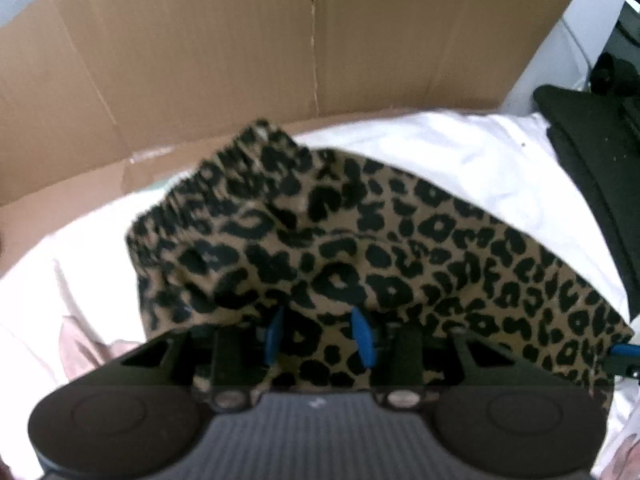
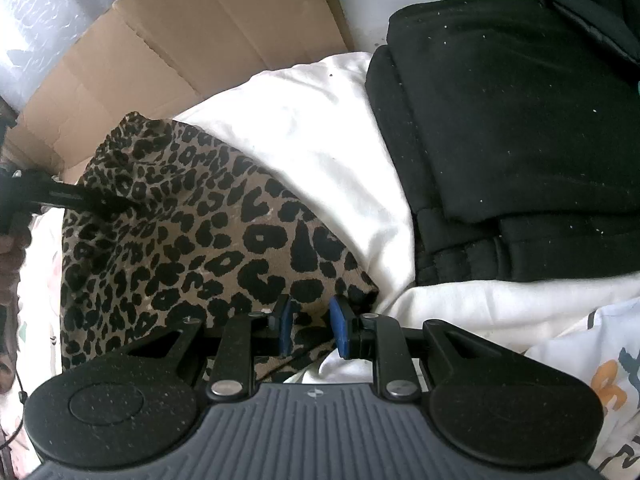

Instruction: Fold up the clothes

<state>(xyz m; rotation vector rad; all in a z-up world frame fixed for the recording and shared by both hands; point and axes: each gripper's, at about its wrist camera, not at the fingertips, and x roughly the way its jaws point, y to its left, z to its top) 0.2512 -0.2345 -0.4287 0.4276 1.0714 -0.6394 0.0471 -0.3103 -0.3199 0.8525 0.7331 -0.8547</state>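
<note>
A leopard-print garment (image 1: 360, 240) is spread between my two grippers, above white bedding. My left gripper (image 1: 319, 334) is shut on its near edge; the cloth bunches between the blue pads (image 1: 274, 332) and drapes over the fingertips. My right gripper (image 2: 313, 326) is shut on the garment's (image 2: 200, 240) right corner, with cloth pinched between its blue pads (image 2: 340, 326). In the right wrist view the left gripper's black finger (image 2: 92, 200) bites into the far left of the cloth. The right gripper's blue tip (image 1: 622, 350) shows at the cloth's right edge in the left wrist view.
A flattened cardboard box (image 1: 240, 60) stands behind the white bedding (image 1: 460, 152). Folded black clothes (image 2: 520, 120) are stacked to the right. A white printed garment (image 2: 600, 360) lies at the near right, pale pink cloth (image 1: 76, 332) at the left. Bubble wrap (image 2: 36, 20) is at the far left.
</note>
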